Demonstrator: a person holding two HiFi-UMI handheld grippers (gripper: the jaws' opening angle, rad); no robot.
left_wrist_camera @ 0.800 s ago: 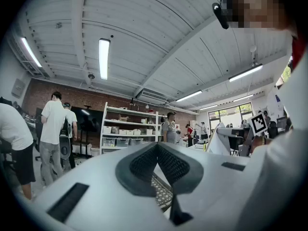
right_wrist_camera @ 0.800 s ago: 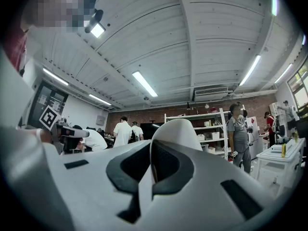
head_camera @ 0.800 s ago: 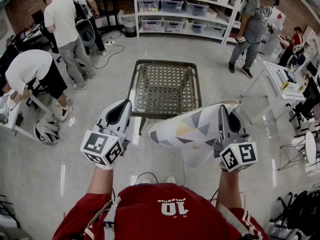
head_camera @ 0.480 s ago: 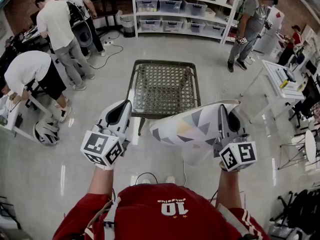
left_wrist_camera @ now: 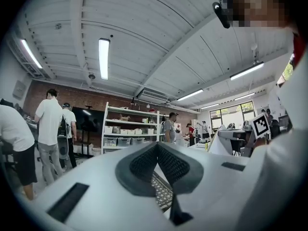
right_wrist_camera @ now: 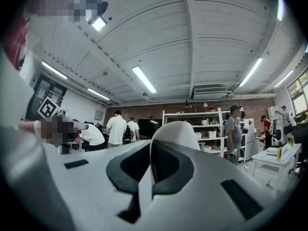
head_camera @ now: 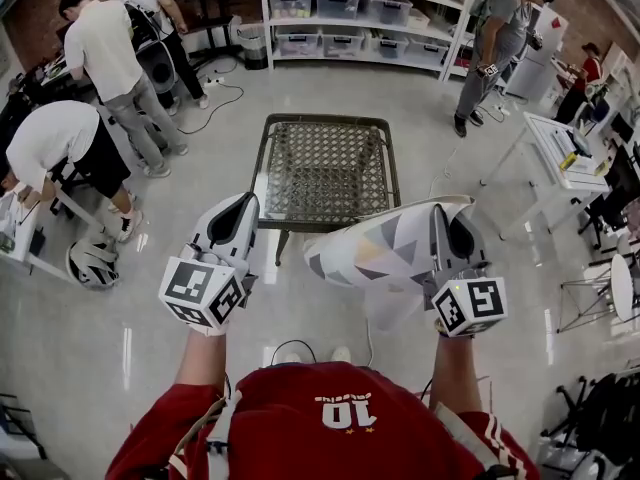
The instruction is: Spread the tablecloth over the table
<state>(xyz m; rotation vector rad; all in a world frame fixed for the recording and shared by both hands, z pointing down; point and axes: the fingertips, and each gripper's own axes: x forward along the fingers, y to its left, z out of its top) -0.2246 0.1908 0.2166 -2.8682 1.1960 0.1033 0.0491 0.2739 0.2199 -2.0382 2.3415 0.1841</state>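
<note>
White, triangle-patterned tablecloth [head_camera: 375,253] hangs bunched from right gripper [head_camera: 441,213], reaching toward left gripper [head_camera: 238,208]; woven-top table [head_camera: 325,168] stands beyond both tips | left gripper view: jaws pressed together, nothing between, table weave just below tips | right gripper view: jaws pinching a white tablecloth fold that rises above the tips

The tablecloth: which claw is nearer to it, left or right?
Right. The right claw is shut on the tablecloth; the left claw, shut and empty, is apart at its left.
</note>
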